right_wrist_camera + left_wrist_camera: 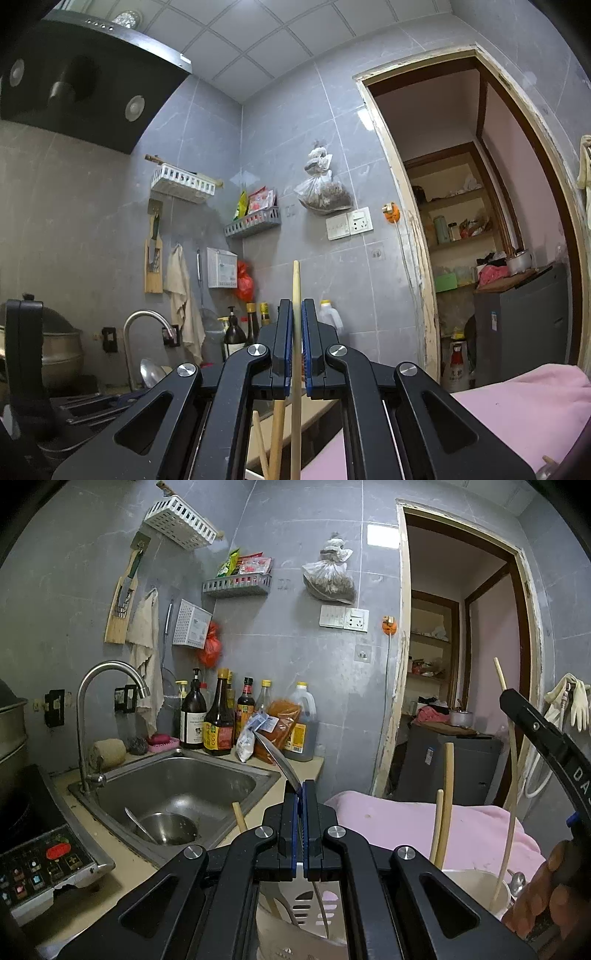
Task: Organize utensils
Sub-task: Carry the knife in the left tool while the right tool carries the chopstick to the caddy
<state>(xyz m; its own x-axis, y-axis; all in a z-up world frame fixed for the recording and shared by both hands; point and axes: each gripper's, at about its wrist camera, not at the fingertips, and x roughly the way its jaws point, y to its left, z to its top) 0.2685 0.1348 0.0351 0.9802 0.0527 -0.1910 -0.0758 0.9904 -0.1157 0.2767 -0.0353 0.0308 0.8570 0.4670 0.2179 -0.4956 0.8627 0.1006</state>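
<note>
My left gripper (300, 788) is shut on a metal spoon (275, 755); its bowl sticks up past the fingertips, and the handle runs down into a white slotted utensil holder (306, 910) below. My right gripper (296, 306) is shut on a long wooden chopstick (296, 280) held upright. In the left wrist view the right gripper's finger (543, 734) shows at the right edge with that chopstick (511, 775) reaching down into a cream cup (476, 882). More chopsticks (445, 794) stand in the cup. A small metal spoon (517, 880) lies by its rim.
A steel sink (177, 786) with a bowl and ladle (166, 827) lies left. Sauce bottles (218, 720) line the wall behind it. An induction cooker (37, 860) sits at far left. A pink cloth (424, 819) covers the surface to the right. An open doorway (461, 664) is beyond.
</note>
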